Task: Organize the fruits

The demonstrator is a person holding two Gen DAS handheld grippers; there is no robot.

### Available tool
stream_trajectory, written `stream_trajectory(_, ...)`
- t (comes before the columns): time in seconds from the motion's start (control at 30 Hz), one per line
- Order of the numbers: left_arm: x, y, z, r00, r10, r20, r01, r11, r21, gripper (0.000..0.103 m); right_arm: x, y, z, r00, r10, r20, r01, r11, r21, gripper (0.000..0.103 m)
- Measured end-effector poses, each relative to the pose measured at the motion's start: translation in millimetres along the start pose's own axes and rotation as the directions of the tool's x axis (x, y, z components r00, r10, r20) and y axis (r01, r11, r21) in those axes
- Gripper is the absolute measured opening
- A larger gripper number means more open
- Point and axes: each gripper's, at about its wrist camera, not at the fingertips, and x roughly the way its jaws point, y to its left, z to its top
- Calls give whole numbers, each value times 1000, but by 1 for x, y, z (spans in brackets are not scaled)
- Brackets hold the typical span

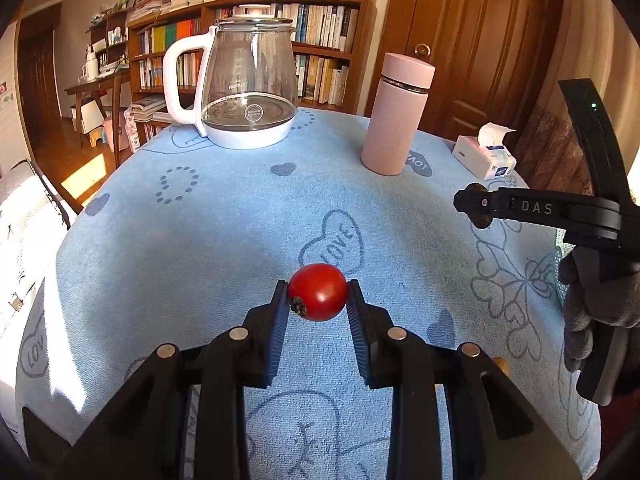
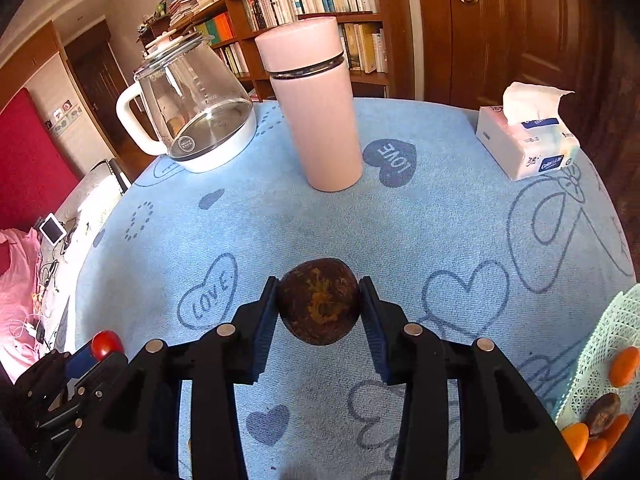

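The left gripper [image 1: 318, 294] is pinching a small red fruit [image 1: 317, 292] between its two blue pads, with the fruit's dried stem end facing the left pad. The fruit is hanging clear of the blue patterned tablecloth [image 1: 200, 240], directly between the fingertips.

The right gripper [image 2: 319, 306] is clamping a dark brown round fruit [image 2: 319, 306] across its middle, both pads pressing on its sides; this fruit is also hanging above the cloth.

Judged step: both fruits are picked up and are awaiting transport. A pale green mesh basket [image 2: 612, 332] is sitting at the right edge of the right wrist view, already holding orange pieces [image 2: 624, 366] and a dark fruit [image 2: 603, 410]. It is lying well to the right of the right gripper and nearer the person.

The next move is calling for swinging the right gripper rightward over the basket rim, lowering, then spreading the pads; the left gripper is needing a longer crossing to follow.

A glass kettle [image 2: 192, 116], a pink flask [image 2: 316, 104] and a tissue box [image 2: 528, 144] are standing at the far side, well apart from both fruits.
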Motion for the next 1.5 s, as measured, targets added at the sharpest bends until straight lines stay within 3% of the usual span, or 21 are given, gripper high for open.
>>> stream_trajectory(0.33, -3, -5, -2, 1000, -6, 4, 6, 1000, 19, 30, -76, -56, -17, 995, -28, 100, 17, 993, 113, 41)
stream_trajectory(0.67, -4, -13, -5, 1000, -8, 6, 8, 999, 39, 30, -125, -127, -55, 982, -142, 121, 110, 965, 239, 41)
stream_trajectory(1.1, -3, -19, -8, 1000, -6, 4, 6, 998, 61, 30, -140, -182, -109, 971, -217, 100, 166, 913, 372, 41)
stream_trajectory(1.5, -3, -22, -10, 1000, -7, 1, 7, 997, 71, 30, -132, -222, -111, 945, -314, 90, 250, 873, 420, 41)
